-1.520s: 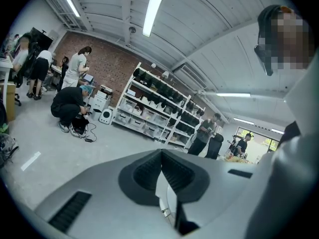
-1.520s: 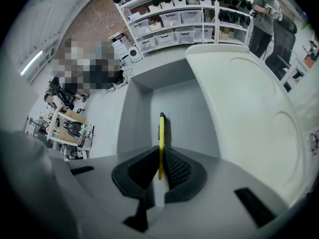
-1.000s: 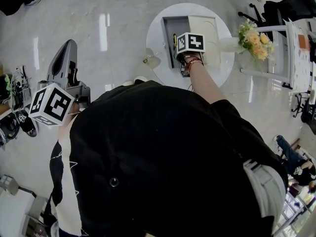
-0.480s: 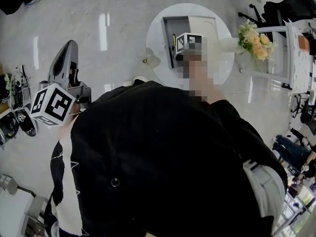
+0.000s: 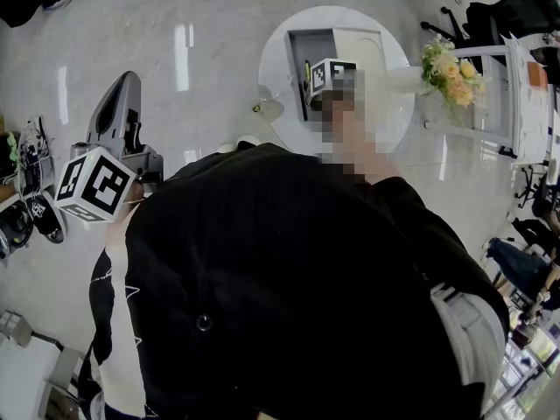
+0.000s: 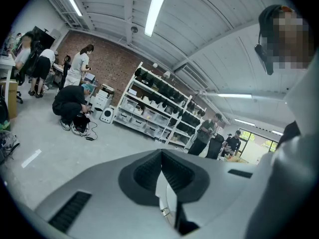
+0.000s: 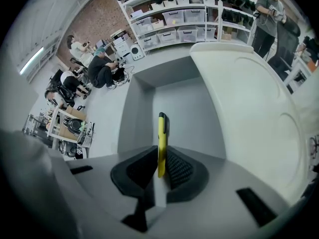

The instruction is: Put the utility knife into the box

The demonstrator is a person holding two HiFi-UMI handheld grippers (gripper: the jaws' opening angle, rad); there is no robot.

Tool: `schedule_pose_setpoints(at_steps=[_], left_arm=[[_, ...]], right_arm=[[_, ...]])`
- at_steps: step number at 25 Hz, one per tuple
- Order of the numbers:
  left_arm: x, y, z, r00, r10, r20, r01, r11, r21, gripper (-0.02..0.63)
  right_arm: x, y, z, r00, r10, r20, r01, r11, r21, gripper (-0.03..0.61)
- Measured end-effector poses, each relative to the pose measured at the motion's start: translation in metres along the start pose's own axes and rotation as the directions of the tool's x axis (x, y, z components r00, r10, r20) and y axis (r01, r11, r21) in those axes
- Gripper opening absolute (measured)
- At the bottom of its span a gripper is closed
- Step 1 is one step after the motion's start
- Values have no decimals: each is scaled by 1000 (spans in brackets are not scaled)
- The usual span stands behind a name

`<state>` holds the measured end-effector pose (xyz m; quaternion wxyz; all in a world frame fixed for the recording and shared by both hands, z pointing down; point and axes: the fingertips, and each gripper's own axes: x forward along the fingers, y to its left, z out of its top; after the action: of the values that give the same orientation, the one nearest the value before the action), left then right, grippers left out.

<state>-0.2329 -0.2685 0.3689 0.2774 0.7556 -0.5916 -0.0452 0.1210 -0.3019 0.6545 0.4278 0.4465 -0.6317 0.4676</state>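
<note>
Utility knife (image 7: 161,138) stands clamped upright in the fingers of the right gripper (image 7: 160,158), which has edged a shade farther over the open box (image 7: 142,96) just beyond them, so release looks near; the left gripper (image 6: 162,169) hangs aside, fingers together, empty.

Straight ahead of the right gripper (image 7: 159,158): open room down into the grey box (image 7: 192,108), with bare floor beyond the utility knife (image 7: 161,133) clamped between the jaws. Just left of the jaws, hemmed by the box's upright wall; to the right, by the white lid (image 7: 244,103) lying alongside. Farther right, flowers (image 5: 450,66) at the table (image 5: 278,59) edge. Around the left gripper (image 6: 161,156), jaws together: free air, well apart from the table.
</note>
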Motion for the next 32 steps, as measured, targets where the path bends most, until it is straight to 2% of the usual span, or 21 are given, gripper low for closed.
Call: schedule_pose_setpoints(at_steps=[18,32], left_arm=[[-3,1,-4,1000,-12,-8,12,1000,-11,11],[-9,2,-1,999,-44,5,44,999,-16,11]], right_arm=[[-2,6,-1,1000,-7,-2,7,1000,-12,60],[-17,6,-6,999,-36,28,35,999,20,71]])
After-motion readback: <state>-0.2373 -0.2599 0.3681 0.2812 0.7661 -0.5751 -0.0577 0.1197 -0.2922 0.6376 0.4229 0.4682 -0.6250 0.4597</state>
